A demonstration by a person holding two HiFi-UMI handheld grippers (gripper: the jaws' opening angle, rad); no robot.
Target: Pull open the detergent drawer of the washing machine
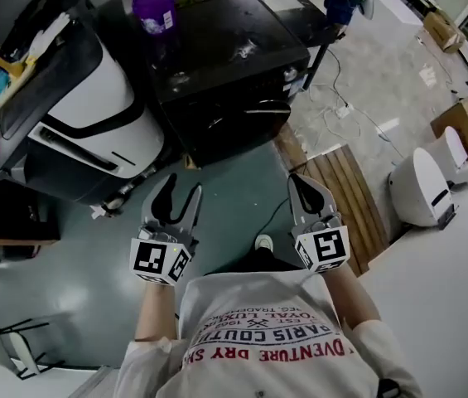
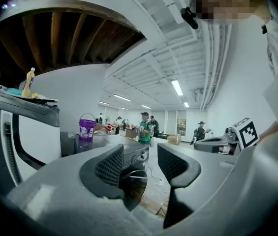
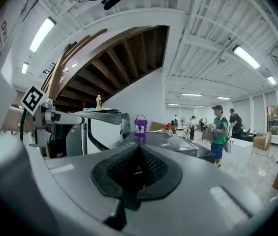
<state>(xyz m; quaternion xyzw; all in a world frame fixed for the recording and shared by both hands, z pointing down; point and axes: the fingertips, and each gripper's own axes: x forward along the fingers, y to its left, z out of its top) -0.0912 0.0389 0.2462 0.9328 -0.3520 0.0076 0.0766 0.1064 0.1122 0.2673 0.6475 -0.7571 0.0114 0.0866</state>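
Head view is showing the task barely begun: the black washing machine [image 1: 217,56] is sitting in the upper middle of the frame with a purple bucket [image 1: 154,11] standing on its lid, and its front is facing down the picture toward the person. The detergent drawer should be lying somewhere along the top strip of that dark front, but it is too shadowed to pick out. Nothing is sticking out from the strip, so I am judging the drawer to be shut. Both tools are hanging in the lower middle of the frame, well apart from the machine, with bare green floor [image 1: 234,189] between them and it – so the whole job is left: getting to the front, finding the drawer's edge, gripping it and pulling. The left tongs [image 1: 184,183] are standing moderately open. In the left gripper view their two ribbed pads are showing a clear gap, and only the distant machine with its round door is appearing through it, so they are holding and touching nothing. The right tongs [image 1: 298,181] are sitting closed – in the right gripper view the pads are meeting in the middle with nothing caught between them. A white and black appliance [image 1: 93,89] is leaning at the upper left of the frame, just beside the washing machine, and a wooden pallet [image 1: 345,197] is lying at the right.
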